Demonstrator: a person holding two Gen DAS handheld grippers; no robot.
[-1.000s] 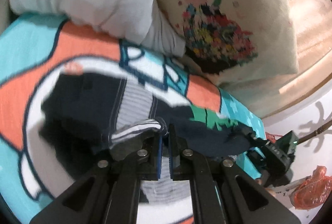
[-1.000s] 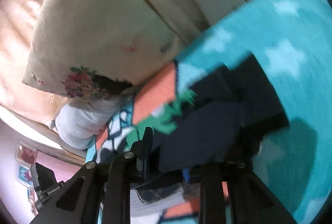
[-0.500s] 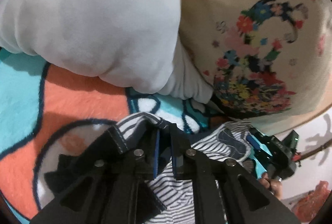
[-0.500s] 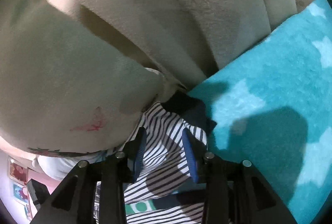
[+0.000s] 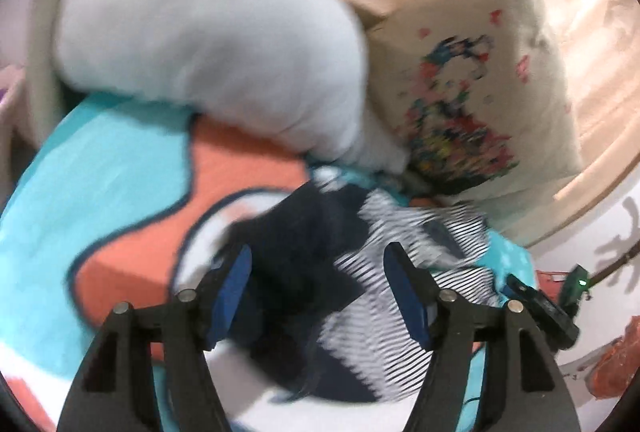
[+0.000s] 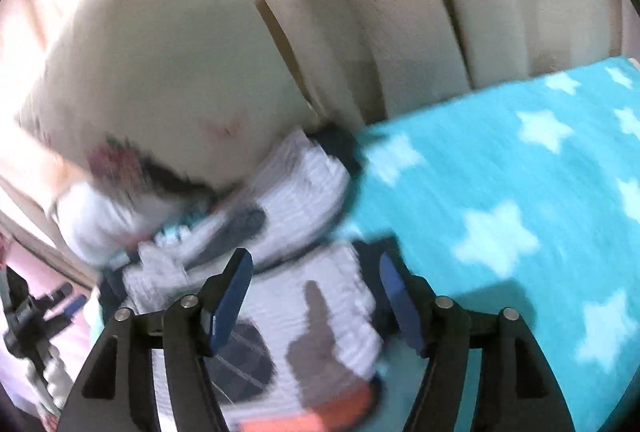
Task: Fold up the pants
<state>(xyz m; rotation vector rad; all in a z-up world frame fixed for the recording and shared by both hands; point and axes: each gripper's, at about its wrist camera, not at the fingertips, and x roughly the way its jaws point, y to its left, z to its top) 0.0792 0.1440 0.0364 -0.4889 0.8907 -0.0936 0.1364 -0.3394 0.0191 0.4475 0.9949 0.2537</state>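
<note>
The pants [image 5: 360, 264] are navy with white-striped panels and lie folded on a bright blanket [image 5: 100, 192] just in front of the pillows. My left gripper [image 5: 318, 264] is open above them, holding nothing. In the right wrist view the pants [image 6: 296, 232] show as a striped bundle with dark patches against the cream pillow. My right gripper [image 6: 316, 272] is open over them and holds nothing. Both views are blurred by motion.
A white pillow [image 5: 208, 44] and a cream pillow with a flower print [image 5: 472, 80] lean on the beige headboard [image 6: 400, 12]. The blanket is turquoise with white stars [image 6: 520, 192] on the right. The other gripper [image 5: 540, 304] shows at the bed's right edge.
Both grippers have opened and let go of the pants' edge. Both have pulled back from the pillows, leaving the pants folded on the blanket.
</note>
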